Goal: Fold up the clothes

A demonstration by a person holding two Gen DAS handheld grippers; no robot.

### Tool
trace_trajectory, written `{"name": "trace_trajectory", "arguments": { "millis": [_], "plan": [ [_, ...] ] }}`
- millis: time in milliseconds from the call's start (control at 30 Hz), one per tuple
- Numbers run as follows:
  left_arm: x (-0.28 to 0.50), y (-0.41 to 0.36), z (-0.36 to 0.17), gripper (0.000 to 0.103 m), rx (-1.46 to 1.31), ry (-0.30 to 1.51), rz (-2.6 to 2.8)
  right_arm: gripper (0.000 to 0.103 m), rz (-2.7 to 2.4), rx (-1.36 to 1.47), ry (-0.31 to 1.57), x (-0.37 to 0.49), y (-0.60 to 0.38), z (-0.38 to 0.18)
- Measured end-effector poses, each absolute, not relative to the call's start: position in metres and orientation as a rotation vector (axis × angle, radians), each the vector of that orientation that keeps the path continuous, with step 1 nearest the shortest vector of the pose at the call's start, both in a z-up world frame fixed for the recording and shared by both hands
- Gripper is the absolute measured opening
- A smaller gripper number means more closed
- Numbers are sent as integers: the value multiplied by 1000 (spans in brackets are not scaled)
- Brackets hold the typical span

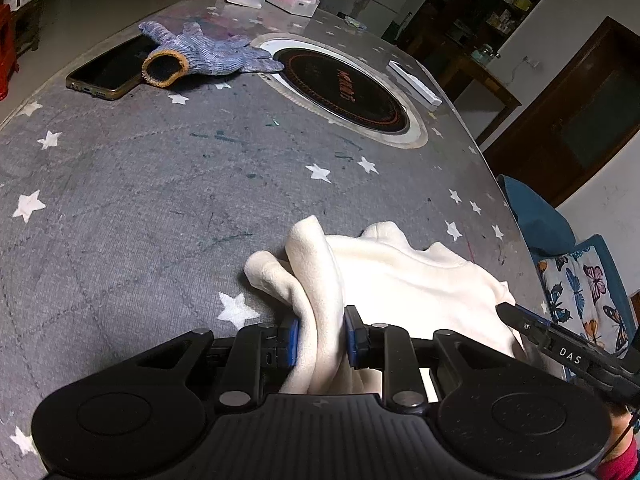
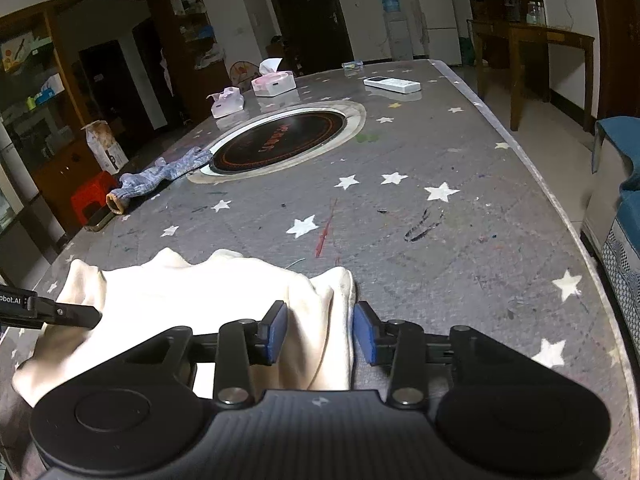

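Left wrist view: left gripper [image 1: 322, 338] clamped on a bunched fold of the cream garment [image 1: 404, 280] at the table's [image 1: 120, 208] near edge. Right gripper [image 2: 320, 330] straddles the garment's other end, pads apart, cloth touching only one pad. Garment's long axis runs along the near edge. Farther: phone [image 1: 106, 68] under knit glove [image 1: 208, 54], round cooktop [image 1: 340, 92], remote [image 2: 392, 84], tissue boxes [image 2: 273, 82] at far edge.

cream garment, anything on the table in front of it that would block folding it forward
Nothing visible does. The cream garment sits between the pads of the left tool and right tool; the tablecloth just ahead is bare. The knit glove and phone lie farther off.
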State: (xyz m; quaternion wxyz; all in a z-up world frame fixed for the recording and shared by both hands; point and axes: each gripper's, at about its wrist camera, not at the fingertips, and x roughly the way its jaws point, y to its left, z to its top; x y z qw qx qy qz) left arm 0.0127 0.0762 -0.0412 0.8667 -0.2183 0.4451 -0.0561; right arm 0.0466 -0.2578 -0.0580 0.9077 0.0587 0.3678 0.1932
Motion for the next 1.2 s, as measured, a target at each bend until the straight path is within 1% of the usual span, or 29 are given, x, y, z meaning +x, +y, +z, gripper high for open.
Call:
{"name": "trace_trajectory", "arguments": {
  "millis": [100,167,233,267,500,867,1067,1200],
  "plan": [
    [13,75,-40,25,-439,934,-123,37,406,121,757,46,-256,-59],
    [14,74,-40,25,-430,936,-125,19,425,121,759,45,-255,-58],
    [14,73,-40,24,-425,938,-126,12,437,132,759,44,-254,-57],
    [14,73,-39,24,-416,938,-127,11,435,131,752,43,-253,-56],
    [15,60,-26,21,-328,910,-152,9,436,131,670,28,-259,-33],
    [34,12,0,20,-238,873,-259,9,365,71,548,17,-287,15],
    [51,-17,10,17,-200,865,-304,9,310,36,509,21,-308,35],
    [62,-36,12,16,-174,868,-326,9,282,27,505,27,-320,38]
  ]
}}
